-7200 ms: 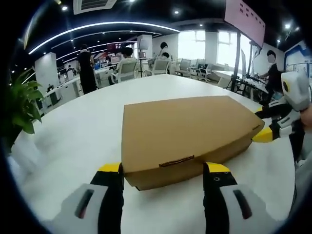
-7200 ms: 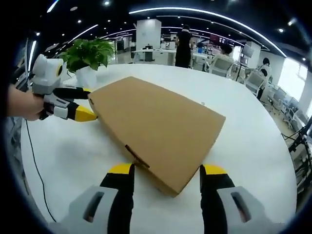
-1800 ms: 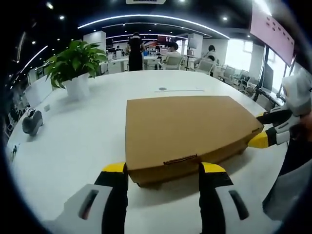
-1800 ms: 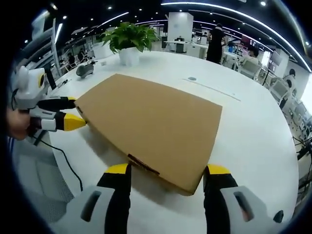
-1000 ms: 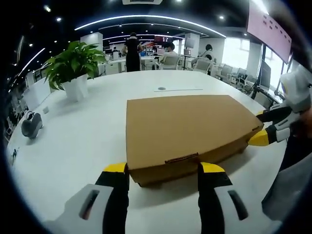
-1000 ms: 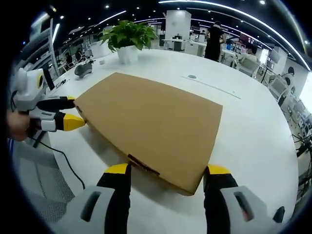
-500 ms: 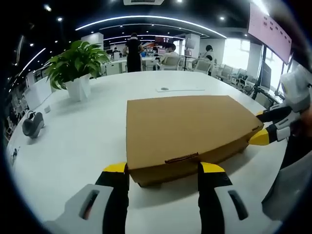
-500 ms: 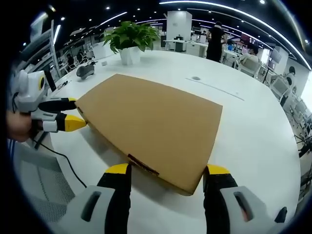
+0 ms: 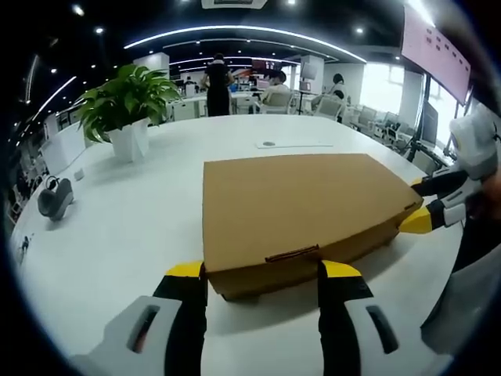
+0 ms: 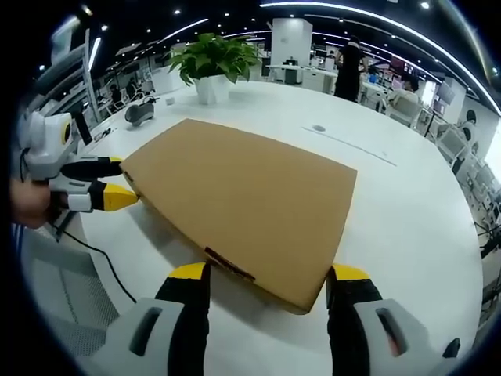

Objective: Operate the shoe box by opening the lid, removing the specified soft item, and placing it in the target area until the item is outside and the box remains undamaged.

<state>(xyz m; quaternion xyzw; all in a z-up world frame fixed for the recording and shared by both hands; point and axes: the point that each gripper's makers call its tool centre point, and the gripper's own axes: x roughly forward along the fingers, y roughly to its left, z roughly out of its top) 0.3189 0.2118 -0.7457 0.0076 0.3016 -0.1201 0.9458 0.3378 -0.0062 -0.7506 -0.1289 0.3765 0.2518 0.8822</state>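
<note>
Your shoe box (image 9: 301, 205) lies shut on the white table (image 9: 125, 227), contents hidden. Your left gripper (image 9: 262, 276) and right gripper (image 10: 270, 278) both spread wide, straddling opposite box ends. The right gripper view catches a trailing cable (image 10: 109, 270).

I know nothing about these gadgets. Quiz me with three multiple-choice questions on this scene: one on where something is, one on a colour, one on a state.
1. Where does the potted plant stand?
A. on the white table
B. on the box
C. on the floor

2. What colour are the tips of the left gripper?
A. red
B. yellow
C. green

3. Is the cardboard shoe box open?
A. lid off
B. lid half raised
C. lid closed

Answers: 1 A, its pot sits on the tabletop beyond the box. 2 B, both tips are yellow. 3 C, the lid lies flat with its front tab tucked in.
</note>
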